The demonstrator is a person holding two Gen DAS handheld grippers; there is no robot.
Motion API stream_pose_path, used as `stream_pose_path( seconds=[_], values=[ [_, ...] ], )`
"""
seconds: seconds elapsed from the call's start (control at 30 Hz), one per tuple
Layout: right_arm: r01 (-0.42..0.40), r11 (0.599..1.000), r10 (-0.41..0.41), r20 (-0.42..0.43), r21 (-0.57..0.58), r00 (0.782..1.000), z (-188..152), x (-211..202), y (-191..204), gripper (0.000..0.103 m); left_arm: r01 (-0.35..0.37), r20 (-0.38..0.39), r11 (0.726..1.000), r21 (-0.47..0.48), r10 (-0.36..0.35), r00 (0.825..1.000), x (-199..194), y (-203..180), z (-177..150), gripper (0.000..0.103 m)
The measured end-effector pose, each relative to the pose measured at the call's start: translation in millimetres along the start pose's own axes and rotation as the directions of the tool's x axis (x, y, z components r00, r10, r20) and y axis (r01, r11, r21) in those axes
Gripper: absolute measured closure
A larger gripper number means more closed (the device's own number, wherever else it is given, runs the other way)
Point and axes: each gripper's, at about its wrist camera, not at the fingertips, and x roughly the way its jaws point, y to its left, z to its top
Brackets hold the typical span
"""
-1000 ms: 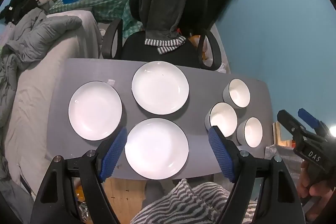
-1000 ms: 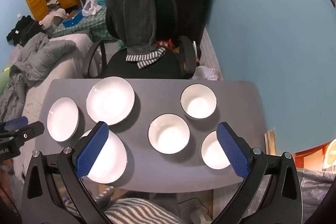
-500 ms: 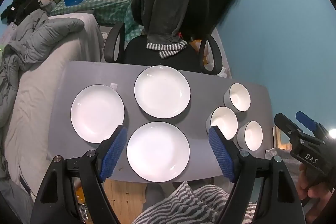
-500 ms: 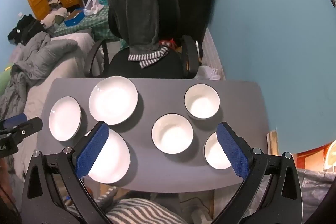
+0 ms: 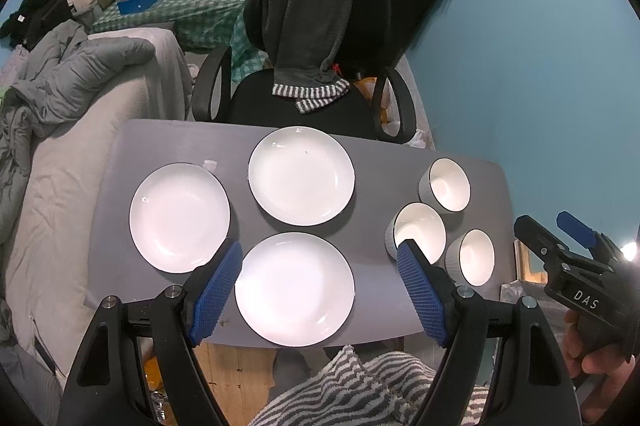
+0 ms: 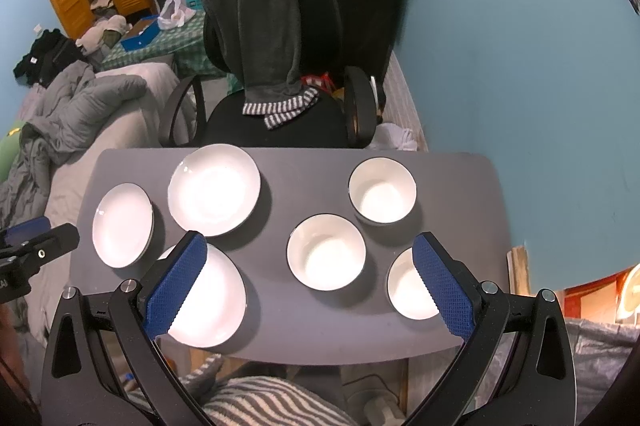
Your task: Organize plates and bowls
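Note:
Three white plates lie on the grey table: a left plate, a far plate and a near plate. Three white bowls stand at the right: a far bowl, a middle bowl and a near bowl. My left gripper hovers open high above the near plate. My right gripper hangs open above the middle bowl, holding nothing. The right gripper also shows at the right edge of the left wrist view.
A black office chair draped with a dark hoodie stands behind the table. A bed with a grey duvet runs along the left side. A blue wall closes the right. A striped cloth lies below the near table edge.
Both grippers have drifted slightly back and up, so the table sits a little lower in both views. Plates and bowls have not moved. Both grippers stay open.

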Motion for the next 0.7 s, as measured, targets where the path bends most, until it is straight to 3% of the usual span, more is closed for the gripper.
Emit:
stream_pose_path(
  seconds=[0.7],
  values=[
    [-0.003,1.0,0.003,0.0,0.003,1.0,-5.3,-1.6,-2.1,0.002,0.013,0.004,1.0,0.02,-0.013,1.0,-1.5,-4.1,-3.3,0.022]
  ],
)
